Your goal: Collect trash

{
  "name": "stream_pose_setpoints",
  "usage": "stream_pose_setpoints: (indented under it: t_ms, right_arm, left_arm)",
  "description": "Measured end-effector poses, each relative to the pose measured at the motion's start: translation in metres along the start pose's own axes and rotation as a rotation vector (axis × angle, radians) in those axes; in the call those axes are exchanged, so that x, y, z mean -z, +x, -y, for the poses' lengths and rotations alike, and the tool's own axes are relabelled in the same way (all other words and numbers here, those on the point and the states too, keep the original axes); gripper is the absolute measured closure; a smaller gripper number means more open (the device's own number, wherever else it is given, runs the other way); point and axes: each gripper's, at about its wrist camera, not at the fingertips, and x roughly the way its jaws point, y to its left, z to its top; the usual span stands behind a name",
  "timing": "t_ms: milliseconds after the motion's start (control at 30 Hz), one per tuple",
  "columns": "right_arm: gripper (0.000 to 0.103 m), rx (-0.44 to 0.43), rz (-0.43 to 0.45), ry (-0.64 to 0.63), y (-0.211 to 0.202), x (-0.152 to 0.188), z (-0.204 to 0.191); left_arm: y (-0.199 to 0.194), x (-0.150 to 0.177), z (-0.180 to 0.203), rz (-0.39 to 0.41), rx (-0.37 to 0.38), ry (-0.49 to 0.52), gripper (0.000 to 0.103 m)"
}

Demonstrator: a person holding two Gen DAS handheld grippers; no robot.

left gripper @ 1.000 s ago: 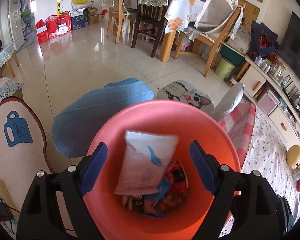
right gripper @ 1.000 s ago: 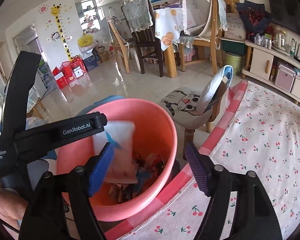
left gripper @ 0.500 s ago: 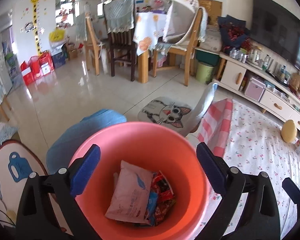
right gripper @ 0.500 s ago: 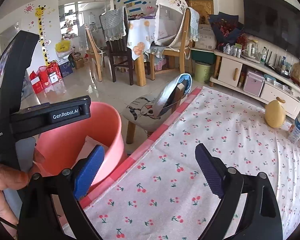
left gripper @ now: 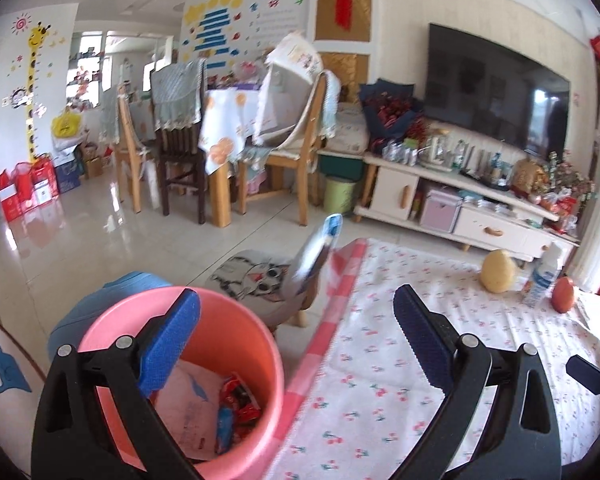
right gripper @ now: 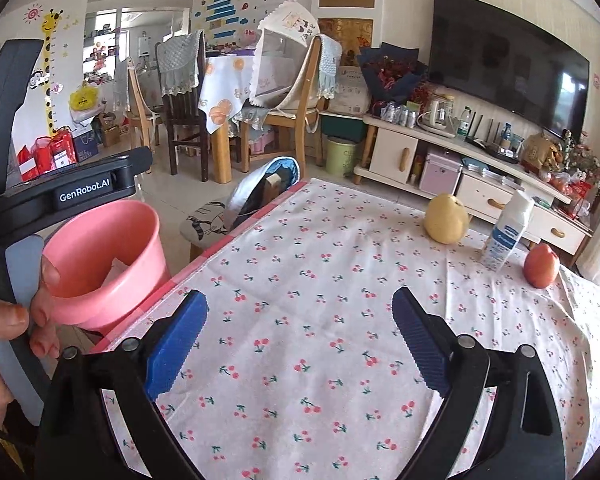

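Observation:
A pink bin [left gripper: 236, 344] stands on the floor beside the table; it also shows in the right wrist view [right gripper: 108, 252]. Inside lie a white wrapper [left gripper: 192, 408] and red and blue wrappers [left gripper: 236, 400]. My left gripper [left gripper: 296, 340] is open and empty, over the bin's right rim and the table edge. My right gripper [right gripper: 298, 340] is open and empty above the cherry-print tablecloth [right gripper: 320, 280]. A white bottle [right gripper: 506, 232] stands at the table's far right, between a yellow pear [right gripper: 446, 218] and a red fruit [right gripper: 542, 266].
A cat-print stool [left gripper: 260, 280] with a blue-edged back stands past the bin, and a blue cushion [left gripper: 100, 300] lies behind it. Dining chairs and a table [left gripper: 220, 136] are farther off. A TV cabinet [left gripper: 460, 208] runs along the right wall.
Both grippers have swung right, away from the bin toward the table. The white wrapper that was falling between the left fingers now lies in the bin.

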Motion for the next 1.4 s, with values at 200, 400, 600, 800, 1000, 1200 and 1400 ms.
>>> stream_pose_setpoints:
  t_ms: [200,400,600,800,1000,1200,1400]
  right_arm:
    - [0.010,0.067,0.030,0.011,-0.029,0.017,0.033]
    - [0.010,0.104,0.058,0.060,-0.054,0.033,0.065]
    - [0.010,0.129,0.091,0.121,-0.077,0.045,0.095]
    - [0.010,0.163,0.128,0.157,-0.103,0.057,0.124]
    - [0.009,0.215,0.158,0.165,-0.122,0.072,0.150]
    - [0.009,0.255,0.196,0.206,-0.140,0.078,0.182]
    - [0.009,0.298,0.229,0.254,-0.159,0.086,0.211]
  left_arm:
    - [-0.023,0.008,0.037,0.058,0.088,0.081,0.004]
    - [-0.042,0.010,0.056,0.076,0.148,0.076,0.004]
    - [-0.069,0.019,0.086,0.090,0.170,0.127,0.004]
    - [-0.097,0.027,0.116,0.086,0.241,0.154,0.004]
    - [-0.118,0.030,0.143,0.083,0.285,0.165,0.004]
    - [-0.131,0.036,0.169,0.052,0.305,0.172,0.004]
    - [-0.140,0.040,0.193,0.036,0.344,0.161,0.004]
